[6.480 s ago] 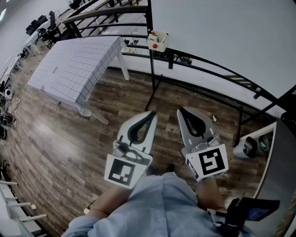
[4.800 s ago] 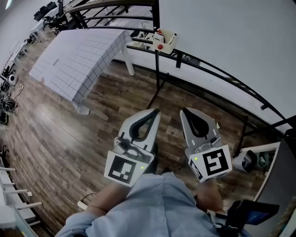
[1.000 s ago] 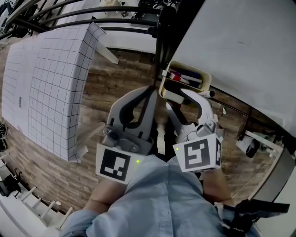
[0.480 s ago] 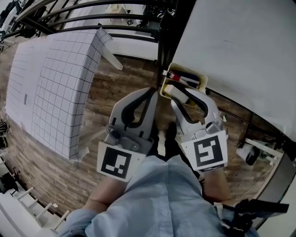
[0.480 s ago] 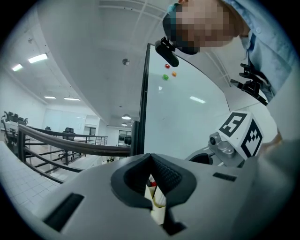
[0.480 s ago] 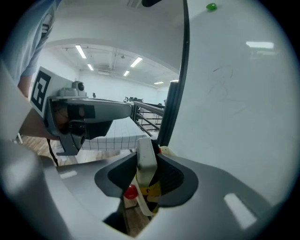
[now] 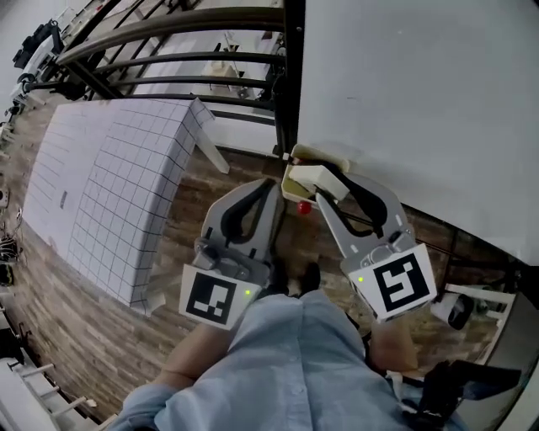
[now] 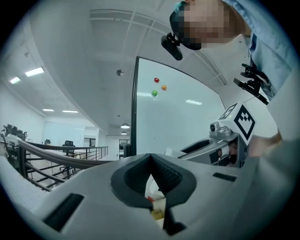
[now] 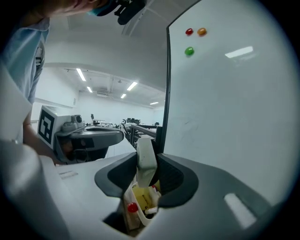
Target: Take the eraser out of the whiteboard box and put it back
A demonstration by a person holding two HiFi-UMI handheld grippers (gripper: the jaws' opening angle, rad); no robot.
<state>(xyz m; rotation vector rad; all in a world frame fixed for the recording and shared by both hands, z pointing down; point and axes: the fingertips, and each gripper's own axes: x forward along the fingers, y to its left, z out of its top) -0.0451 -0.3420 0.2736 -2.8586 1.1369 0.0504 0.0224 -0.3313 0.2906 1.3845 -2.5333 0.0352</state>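
The white eraser (image 7: 315,178) (image 9: 146,158) is pinched upright between the pads of my right gripper (image 7: 327,180) (image 9: 148,165), just above the yellowish whiteboard box (image 7: 291,187) (image 9: 142,209). The box hangs at the whiteboard's lower left corner. It has a red knob (image 7: 303,207) on its front and markers inside. My left gripper (image 7: 270,183) (image 8: 150,156) is beside the box on the left. Its tips meet and nothing is between them. Through its jaws I see part of the box (image 8: 156,209).
The whiteboard (image 7: 421,93) fills the upper right, edged by a black post (image 7: 293,76). Three coloured magnets (image 9: 189,50) sit high on it. A table under a gridded cloth (image 7: 109,194) stands to the left on the wooden floor, with black railings (image 7: 168,25) behind.
Both grippers have risen. The right one, which was down at the box with the eraser between its jaws, now holds the eraser lifted out above the box.
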